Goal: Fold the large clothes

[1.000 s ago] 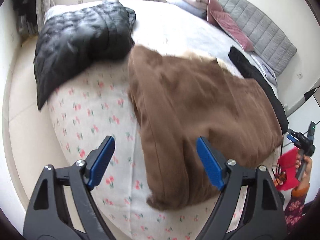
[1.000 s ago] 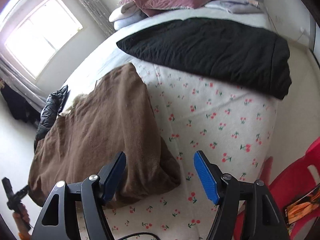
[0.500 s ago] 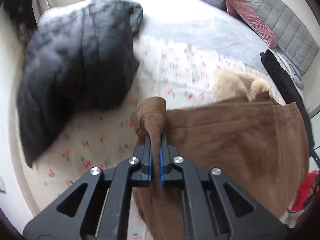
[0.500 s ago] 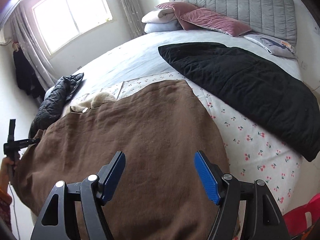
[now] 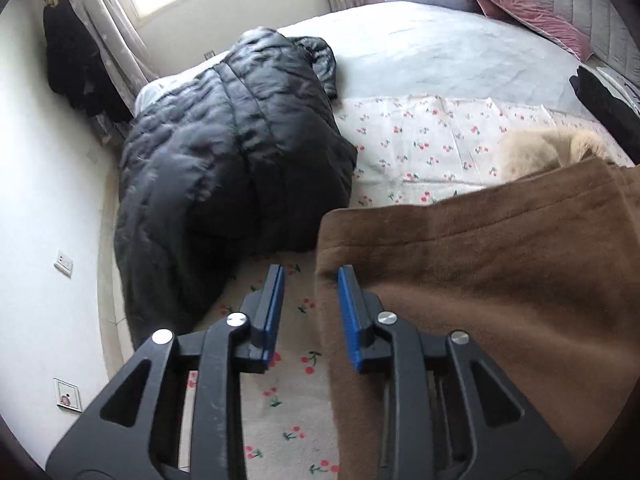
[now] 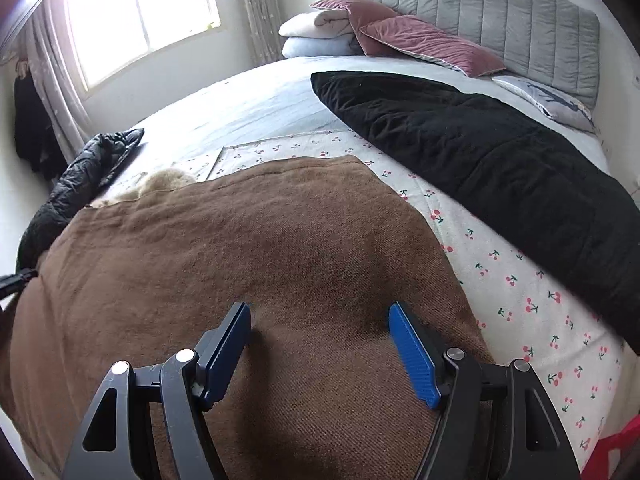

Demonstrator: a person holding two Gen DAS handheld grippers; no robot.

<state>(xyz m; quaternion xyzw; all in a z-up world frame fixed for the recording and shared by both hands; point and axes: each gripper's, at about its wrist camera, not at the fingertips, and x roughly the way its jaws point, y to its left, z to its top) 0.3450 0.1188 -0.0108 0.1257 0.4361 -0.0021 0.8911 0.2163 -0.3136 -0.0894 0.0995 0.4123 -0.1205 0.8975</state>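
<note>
A large brown coat (image 5: 500,280) with a beige fur collar (image 5: 540,152) lies folded over on the cherry-print sheet (image 5: 420,140). My left gripper (image 5: 310,270) hovers at the coat's left edge with its jaws opening. That edge lies loose just inside the right finger, and the pads do not press on it. In the right wrist view the same coat (image 6: 240,240) fills the foreground. My right gripper (image 6: 318,306) is open just above the coat, with nothing between its fingers.
A black puffer jacket (image 5: 232,152) lies left of the coat, near the bed's edge and the wall. A black quilted blanket (image 6: 480,152) stretches along the right side. Pillows (image 6: 420,40) lean on the grey headboard (image 6: 500,20). Something red (image 6: 616,444) stands beside the bed.
My left gripper went from open over the coat to shut on its edge, then let go; the edge now lies flat. My right gripper moved over the coat, staying open.
</note>
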